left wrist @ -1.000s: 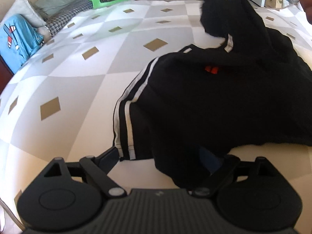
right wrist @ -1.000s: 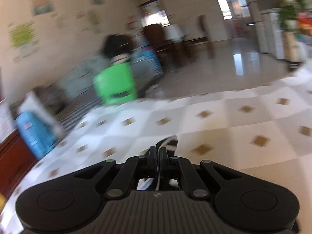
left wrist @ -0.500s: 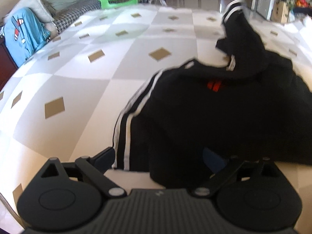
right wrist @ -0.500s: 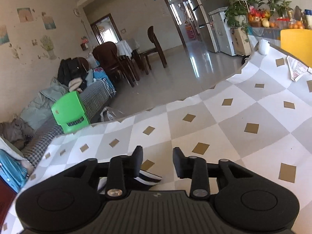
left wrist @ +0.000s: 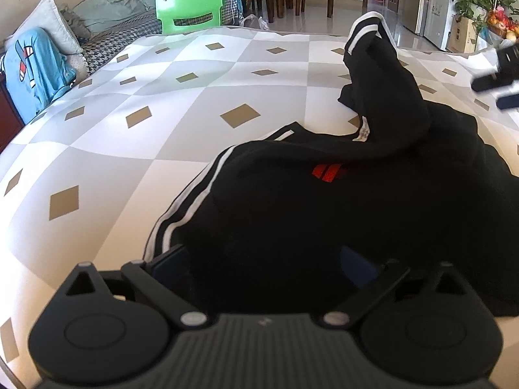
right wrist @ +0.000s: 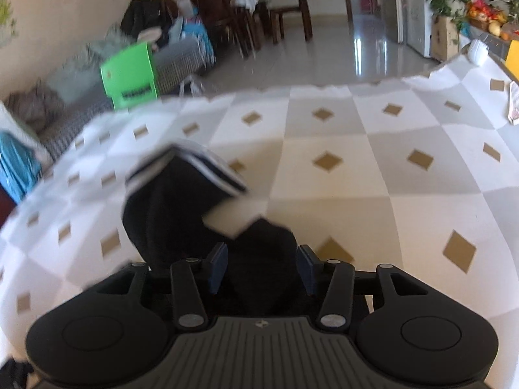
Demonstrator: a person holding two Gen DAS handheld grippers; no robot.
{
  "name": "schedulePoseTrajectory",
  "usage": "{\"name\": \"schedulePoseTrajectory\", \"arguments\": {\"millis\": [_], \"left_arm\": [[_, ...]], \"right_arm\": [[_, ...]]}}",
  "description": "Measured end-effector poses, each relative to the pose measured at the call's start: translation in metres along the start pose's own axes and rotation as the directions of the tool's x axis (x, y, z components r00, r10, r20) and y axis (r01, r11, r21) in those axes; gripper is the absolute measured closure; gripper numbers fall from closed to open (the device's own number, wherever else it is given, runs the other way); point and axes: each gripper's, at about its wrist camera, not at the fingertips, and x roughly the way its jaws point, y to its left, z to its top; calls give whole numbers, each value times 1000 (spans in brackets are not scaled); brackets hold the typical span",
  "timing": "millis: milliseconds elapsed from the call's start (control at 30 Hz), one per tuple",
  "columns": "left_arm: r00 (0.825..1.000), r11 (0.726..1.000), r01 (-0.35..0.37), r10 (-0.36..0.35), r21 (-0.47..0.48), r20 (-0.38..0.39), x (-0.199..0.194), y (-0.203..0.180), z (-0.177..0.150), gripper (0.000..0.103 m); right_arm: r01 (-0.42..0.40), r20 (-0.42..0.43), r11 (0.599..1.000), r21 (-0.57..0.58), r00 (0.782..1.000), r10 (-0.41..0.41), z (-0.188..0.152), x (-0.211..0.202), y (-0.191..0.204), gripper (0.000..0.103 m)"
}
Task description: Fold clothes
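Counter [left wrist: 181, 129]: bare checked cloth across left and far side, open passage. Black garment [left wrist: 324, 227]: heaped near and right, one sleeve [left wrist: 373, 61] raised toward far edge, blocks low passes. Green chair [left wrist: 189, 0]: beyond far edge, well clear.

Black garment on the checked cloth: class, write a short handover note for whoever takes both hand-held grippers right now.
Left hand-held gripper: jaws opening, wide, astride the black garment's near edge, no grip seen.
Right hand-held gripper: jaws opening, black fabric between them, not pinched.
Garment: bunched on the checked cloth, striped cuff sticking up at the far end.
Done: no neat fold shows.
Left: flatten it, lay the sleeve in, fold.
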Motion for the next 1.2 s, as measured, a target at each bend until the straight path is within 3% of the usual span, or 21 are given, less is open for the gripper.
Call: {"name": "schedulePoseTrajectory", "arguments": {"millis": [333,533,800,1200], "left_arm": [[999,1000,-27,27,10,-39,20,-2,-6,0],[999,1000,-16,15,-5,-47,21,1,-7,0],[998,999,6,-9,-36,-65,22,9,-8,0],[997,999,-3,1,-35,-73,21,15,-8,0]], "right_arm": [[50,-183,984,-169,980,-82,-46,22,-3,56],[114,-190,916,-384,962,-199,-73,33,17,53],[98,-227,947,-307,958,-173,-72,29,7,52],[86,-249,948,-308,954,-167,-86,14,13,51]]}}
